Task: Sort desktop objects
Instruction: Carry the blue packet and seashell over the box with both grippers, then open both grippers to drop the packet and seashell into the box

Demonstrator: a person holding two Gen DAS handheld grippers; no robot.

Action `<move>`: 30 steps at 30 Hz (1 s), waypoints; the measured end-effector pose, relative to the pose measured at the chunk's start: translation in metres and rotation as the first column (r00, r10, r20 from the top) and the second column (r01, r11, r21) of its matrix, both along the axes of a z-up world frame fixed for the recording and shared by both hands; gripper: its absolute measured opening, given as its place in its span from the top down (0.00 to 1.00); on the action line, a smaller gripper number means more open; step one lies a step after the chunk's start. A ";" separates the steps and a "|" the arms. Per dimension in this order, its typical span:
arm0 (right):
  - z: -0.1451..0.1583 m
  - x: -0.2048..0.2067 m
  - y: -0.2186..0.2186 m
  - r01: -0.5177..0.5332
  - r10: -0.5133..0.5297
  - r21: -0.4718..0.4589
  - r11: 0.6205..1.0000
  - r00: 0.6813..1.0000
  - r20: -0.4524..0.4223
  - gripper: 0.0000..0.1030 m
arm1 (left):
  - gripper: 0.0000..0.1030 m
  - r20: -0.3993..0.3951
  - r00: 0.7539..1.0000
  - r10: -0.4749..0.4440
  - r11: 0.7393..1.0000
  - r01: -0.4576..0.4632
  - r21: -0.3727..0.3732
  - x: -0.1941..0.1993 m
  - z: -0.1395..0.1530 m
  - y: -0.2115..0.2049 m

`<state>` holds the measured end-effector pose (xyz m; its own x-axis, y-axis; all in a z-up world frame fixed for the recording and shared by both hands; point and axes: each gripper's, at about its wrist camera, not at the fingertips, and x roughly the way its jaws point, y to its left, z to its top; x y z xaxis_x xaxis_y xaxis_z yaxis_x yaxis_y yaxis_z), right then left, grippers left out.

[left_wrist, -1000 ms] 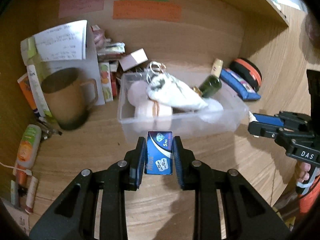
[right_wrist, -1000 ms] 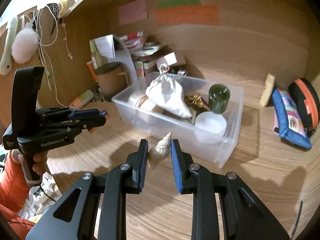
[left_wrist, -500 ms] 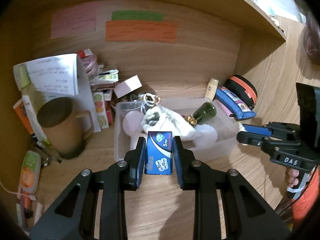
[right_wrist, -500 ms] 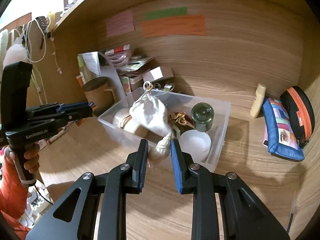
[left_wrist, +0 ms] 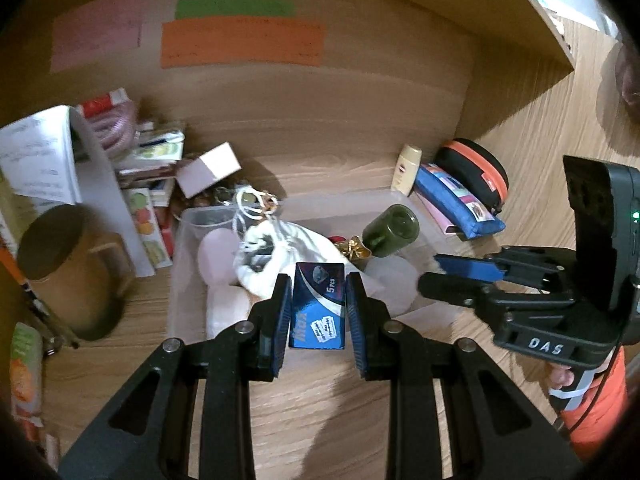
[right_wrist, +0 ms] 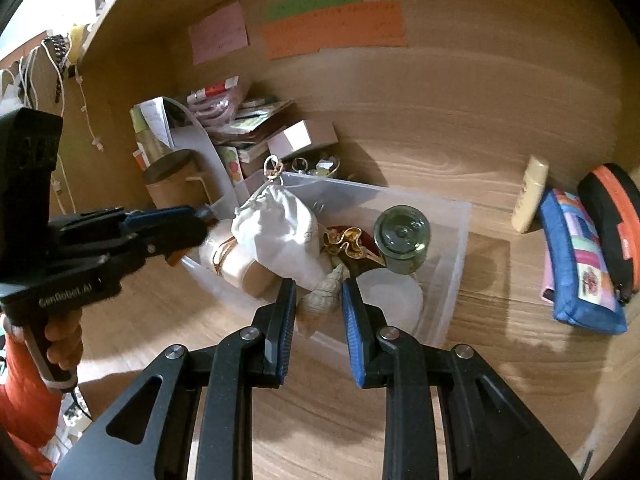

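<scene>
Left gripper (left_wrist: 316, 308): jaws closed on a blue razor-blade box (left_wrist: 318, 306), held upright over the near wall of the clear bin (right_wrist: 456, 248). Right gripper (right_wrist: 319, 300): jaws closed on a spiral seashell (right_wrist: 320, 300), poised over the bin's near edge.

Bin contents: white drawstring pouch (right_wrist: 284, 236) at 10 o'clock of the shell, green glass bottle (right_wrist: 404, 240) at 1 o'clock, white round lid (right_wrist: 394, 300) at 3 o'clock, gold ornament (right_wrist: 348, 240) between pouch and bottle.

Risks, as judged: both grippers converged on one crowded bin and could knock together; the shell, gripped on curved sides, could slip or chip against the bottle; the box could land on the rim and tip onto the desk (right_wrist: 500, 380).

Unclear: the box's lower edge and the shell's base behind the jaws; items under the pouch; writing on the wall notes, blurred.
</scene>
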<state>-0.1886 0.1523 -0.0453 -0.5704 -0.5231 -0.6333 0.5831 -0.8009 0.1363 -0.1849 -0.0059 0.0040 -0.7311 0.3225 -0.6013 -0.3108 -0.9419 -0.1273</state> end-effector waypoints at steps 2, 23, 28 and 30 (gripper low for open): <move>-0.004 -0.004 -0.003 -0.006 0.006 0.005 1.000 1.000 0.003 0.80 | 0.74 0.013 1.000 -0.013 1.000 0.013 -0.005 -0.005 -0.005 0.005; -0.023 -0.026 -0.025 -0.043 0.042 0.120 0.992 0.999 0.015 0.79 | 0.74 0.130 0.989 -0.065 0.998 0.064 0.012 -0.041 -0.034 0.018; -0.021 -0.025 -0.031 -0.053 0.053 0.135 0.989 0.999 0.006 0.79 | 0.74 0.130 0.989 -0.069 0.998 0.067 0.020 -0.039 -0.033 0.015; -0.020 -0.024 -0.033 -0.053 0.053 0.140 0.989 0.999 0.003 0.79 | 0.74 0.130 0.989 -0.069 0.997 0.065 0.027 -0.038 -0.033 0.012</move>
